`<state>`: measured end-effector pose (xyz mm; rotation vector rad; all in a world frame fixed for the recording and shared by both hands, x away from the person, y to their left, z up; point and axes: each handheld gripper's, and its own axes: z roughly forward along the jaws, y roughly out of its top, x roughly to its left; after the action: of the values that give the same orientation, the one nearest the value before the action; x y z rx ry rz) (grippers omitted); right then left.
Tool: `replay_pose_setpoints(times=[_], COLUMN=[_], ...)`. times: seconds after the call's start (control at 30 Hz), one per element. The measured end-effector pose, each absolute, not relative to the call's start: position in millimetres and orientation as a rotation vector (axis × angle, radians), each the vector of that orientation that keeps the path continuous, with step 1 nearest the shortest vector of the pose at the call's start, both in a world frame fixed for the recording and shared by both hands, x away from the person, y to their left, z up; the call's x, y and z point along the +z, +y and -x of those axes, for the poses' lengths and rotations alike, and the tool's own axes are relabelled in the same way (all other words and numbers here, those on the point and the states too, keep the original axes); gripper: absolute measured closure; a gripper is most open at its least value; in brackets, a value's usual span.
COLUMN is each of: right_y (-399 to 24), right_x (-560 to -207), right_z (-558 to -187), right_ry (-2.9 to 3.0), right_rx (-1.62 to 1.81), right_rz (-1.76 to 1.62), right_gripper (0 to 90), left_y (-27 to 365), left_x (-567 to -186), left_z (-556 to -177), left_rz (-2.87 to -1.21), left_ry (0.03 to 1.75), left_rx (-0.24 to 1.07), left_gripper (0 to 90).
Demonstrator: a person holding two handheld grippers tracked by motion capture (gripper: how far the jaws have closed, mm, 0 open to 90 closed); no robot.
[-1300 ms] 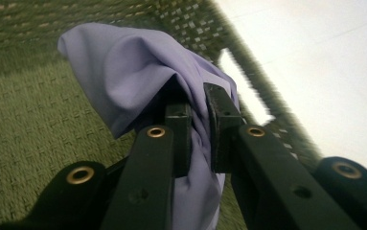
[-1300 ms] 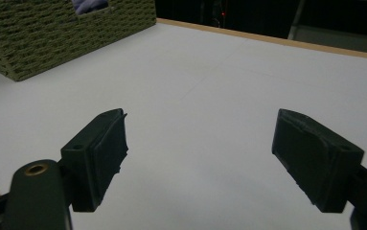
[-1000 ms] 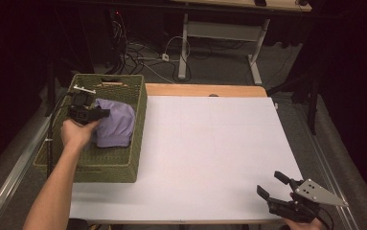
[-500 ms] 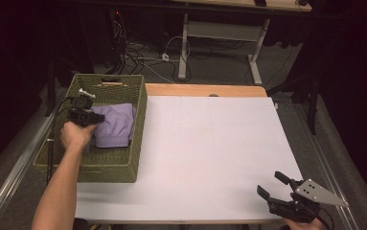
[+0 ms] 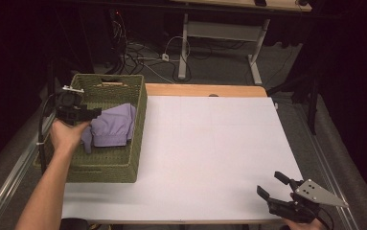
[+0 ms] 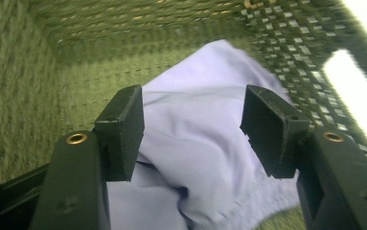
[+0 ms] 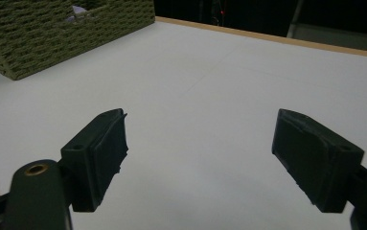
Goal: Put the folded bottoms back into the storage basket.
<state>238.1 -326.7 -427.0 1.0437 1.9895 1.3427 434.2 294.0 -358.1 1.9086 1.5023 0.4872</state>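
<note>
Since the earlier frames the left gripper (image 5: 96, 113) has drawn back toward the basket's left wall, and its jaws have just been opening; the lavender cloth (image 5: 111, 127), clamped before, now lies loose in the basket (image 5: 140, 120). Right gripper (image 5: 273, 186) unchanged at the near right corner.

High view: green woven basket on the left part of the white table (image 5: 210, 143). Lavender cloth crumpled inside it, against the right wall, its top edge rising toward the rim. Left hand (image 5: 66, 136) reaches in over the near left part of the basket, the gripper pointing right toward the cloth. Right gripper low over the table's near right corner, well apart from the basket, jaws spread, grey three-cornered plate on top.

Left gripper view: left gripper (image 6: 193, 127) jaws stand apart, pads clear of the fabric. Cloth (image 6: 205, 158) lies beyond and below them, bunched in folds, a hemmed edge at the lower right. Woven basket wall (image 6: 18, 81) on the left and behind; light comes through the weave at the upper right.

Right gripper view: right gripper (image 7: 198, 153) jaws wide apart, nothing between them, bare white table (image 7: 195, 81) beneath. Basket (image 7: 51, 36) at the upper left, a scrap of cloth (image 7: 78, 10) visible over its rim. Wooden table edge runs along the far side.
</note>
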Motion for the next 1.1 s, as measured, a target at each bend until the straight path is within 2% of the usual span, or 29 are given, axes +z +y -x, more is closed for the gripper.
replay_pose_setpoints(times=[0.67,1.1], right_y=[-330,-332], right_x=[-425,-424], right_z=[-238,-238], right_ry=[1.963,1.95], right_rx=[1.364,1.363], right_rz=[-1.051,-1.061], right_gripper=[19.9,19.9], left_y=[279,277], left_x=[-341,-342], left_z=[-373,-342], left_rz=[-1.85,-1.824], left_ry=[1.261,1.202], left_rx=[0.461,0.455], left_gripper=[34.2,34.1])
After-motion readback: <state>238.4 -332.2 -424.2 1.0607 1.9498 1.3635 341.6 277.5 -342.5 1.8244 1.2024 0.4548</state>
